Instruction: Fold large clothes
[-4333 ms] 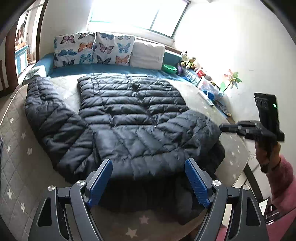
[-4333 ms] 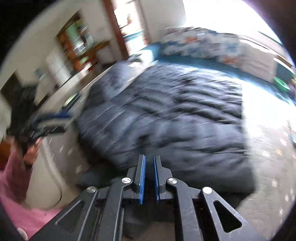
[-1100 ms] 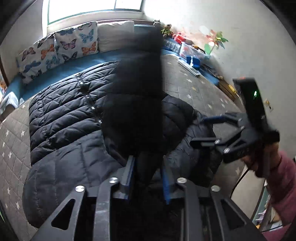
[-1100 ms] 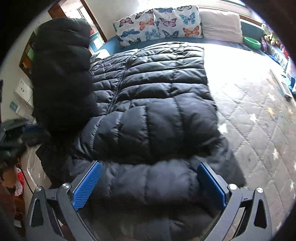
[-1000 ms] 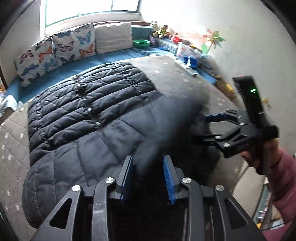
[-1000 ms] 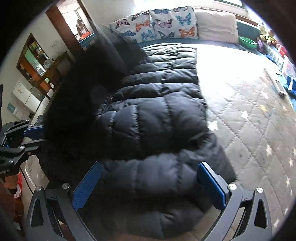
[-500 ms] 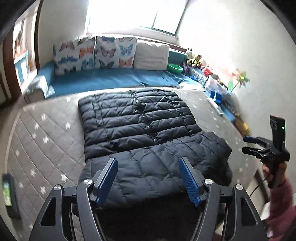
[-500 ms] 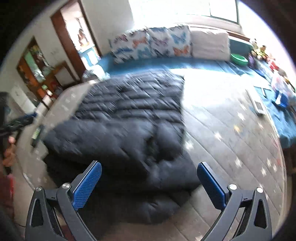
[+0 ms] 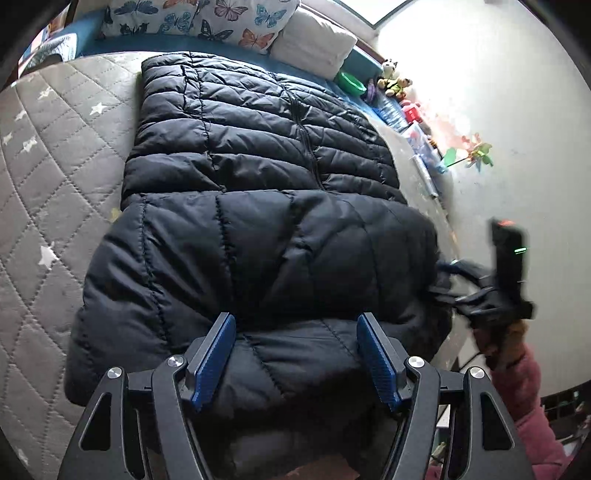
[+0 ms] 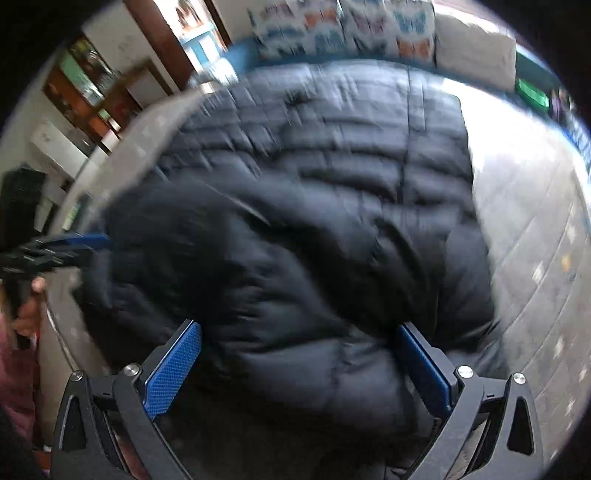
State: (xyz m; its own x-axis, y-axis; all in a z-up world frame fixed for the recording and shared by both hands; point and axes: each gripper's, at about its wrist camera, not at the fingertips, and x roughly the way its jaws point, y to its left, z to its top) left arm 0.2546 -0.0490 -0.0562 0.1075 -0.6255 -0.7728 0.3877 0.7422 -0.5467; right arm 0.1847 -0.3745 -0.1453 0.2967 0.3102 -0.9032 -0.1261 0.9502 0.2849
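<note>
With both sleeves already laid across the body, we judge the next fold should carry the near bulk of the black puffer jacket (image 9: 258,236) toward its far hem. Our left gripper (image 9: 295,356) hangs over the jacket's near edge, jaws wide and empty; our right gripper (image 10: 299,363) likewise stands wide over the near right side, pressing on nothing. We should bite low, under both layers, at matching points left and right, so that the slippery padding lifts evenly. The jacket lies lengthwise on the grey star-quilted mattress (image 9: 55,155). Beyond it, the butterfly cushions (image 9: 207,18) mark where the fold should stop short.
</note>
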